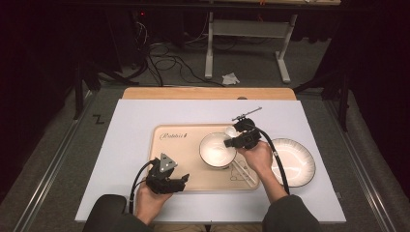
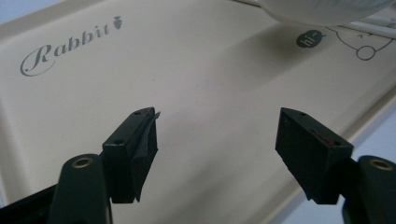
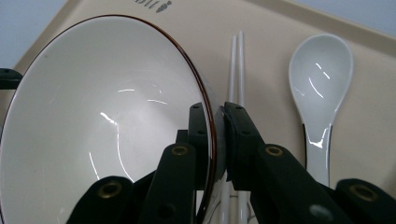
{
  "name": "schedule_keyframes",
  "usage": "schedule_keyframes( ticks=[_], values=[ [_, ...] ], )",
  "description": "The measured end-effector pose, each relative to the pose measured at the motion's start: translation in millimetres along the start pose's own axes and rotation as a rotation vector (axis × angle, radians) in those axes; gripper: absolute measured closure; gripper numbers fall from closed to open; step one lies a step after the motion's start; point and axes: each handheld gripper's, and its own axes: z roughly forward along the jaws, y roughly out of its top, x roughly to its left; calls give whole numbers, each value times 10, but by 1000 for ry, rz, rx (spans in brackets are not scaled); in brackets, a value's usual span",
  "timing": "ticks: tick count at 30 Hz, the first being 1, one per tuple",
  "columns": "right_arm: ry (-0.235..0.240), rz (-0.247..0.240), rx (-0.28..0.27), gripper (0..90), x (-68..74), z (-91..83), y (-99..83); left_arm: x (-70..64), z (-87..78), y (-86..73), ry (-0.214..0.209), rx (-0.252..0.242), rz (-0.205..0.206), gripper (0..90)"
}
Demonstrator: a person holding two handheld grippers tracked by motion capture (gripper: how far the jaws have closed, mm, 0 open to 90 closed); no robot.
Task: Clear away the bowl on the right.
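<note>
The person sat at the counter, which was covered by a pale sheet, with a beige tray in front of them bearing the word "Rabbit" in script. The right hand-held gripper was clamped on the rim of a white bowl with a thin dark edge, one jaw inside the bowl and the other against its outer wall; in the right gripper view the rim ran straight between the two closed jaws. The bowl sat over the middle of the tray, and I could not tell whether it rested on it or hung just above. Beside the bowl on the tray lay a pair of white chopsticks, side by side, and a white ceramic spoon just past them. A ribbed white plate with a dark rim stood on the counter to the right of the tray, apart from the bowl. The left hand-held gripper hovered low over the near left part of the tray, its jaws spread wide and holding nothing. Cables lay on the floor beyond the counter.
</note>
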Motion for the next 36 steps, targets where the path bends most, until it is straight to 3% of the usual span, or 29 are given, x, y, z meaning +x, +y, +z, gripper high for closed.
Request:
schedule_keyframes(
  ticks=[10,27,29,36],
  values=[
    [9,-6,22,838,58,232,176,24,-89,-86,31,-8,-37,298],
    [7,6,48,838,26,675,401,61,-279,-268,101,-20,-105,299],
    [25,23,44,839,13,710,414,57,-293,-283,106,-22,-107,300],
    [5,28,35,840,-45,780,460,55,-324,-321,120,-25,-118,301]
  ],
)
